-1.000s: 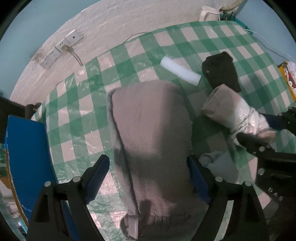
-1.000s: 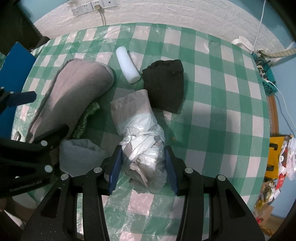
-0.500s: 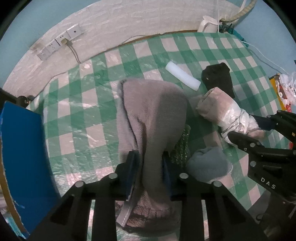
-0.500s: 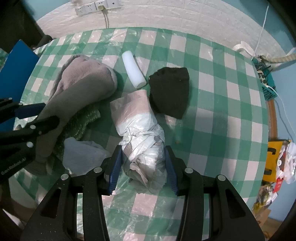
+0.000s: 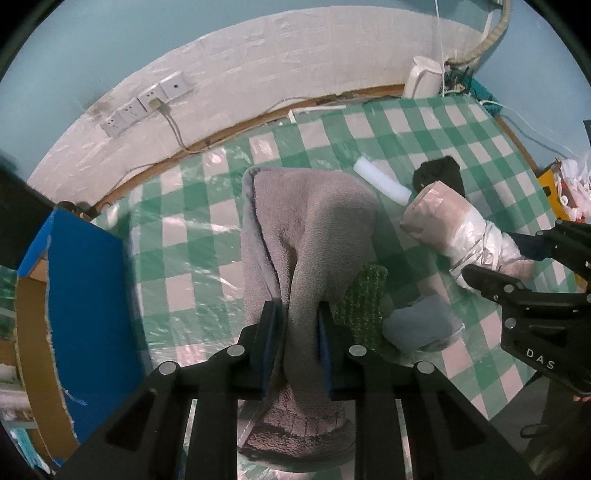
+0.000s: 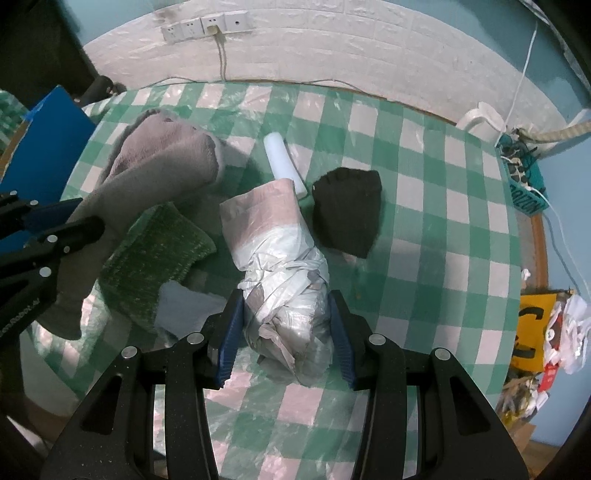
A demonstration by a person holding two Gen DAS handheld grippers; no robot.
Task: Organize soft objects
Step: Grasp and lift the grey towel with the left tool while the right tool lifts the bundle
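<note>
My left gripper (image 5: 297,328) is shut on a grey fleece cloth (image 5: 310,236) and holds its near end up off the green checked table (image 5: 192,236). The cloth also shows in the right wrist view (image 6: 162,170), with the left gripper (image 6: 66,225) at the left. My right gripper (image 6: 286,325) is shut on a plastic-wrapped bundle (image 6: 277,251), which shows in the left wrist view (image 5: 454,229) too. A green knit cloth (image 6: 155,254), a grey-blue cloth (image 6: 188,306), a black cloth (image 6: 349,210) and a white foam roll (image 6: 282,158) lie on the table.
A blue cardboard box (image 5: 81,295) stands at the table's left edge. A white kettle (image 5: 424,74) and a teal basket (image 6: 524,181) sit at the far right corner. Wall sockets (image 6: 205,27) and a cable are behind the table. Bags and clutter (image 6: 546,325) lie beyond the right edge.
My left gripper closed on the grey cloth and lifted its near end, uncovering the green knit cloth. Both grippers have risen; the right one keeps its hold on the bundle.
</note>
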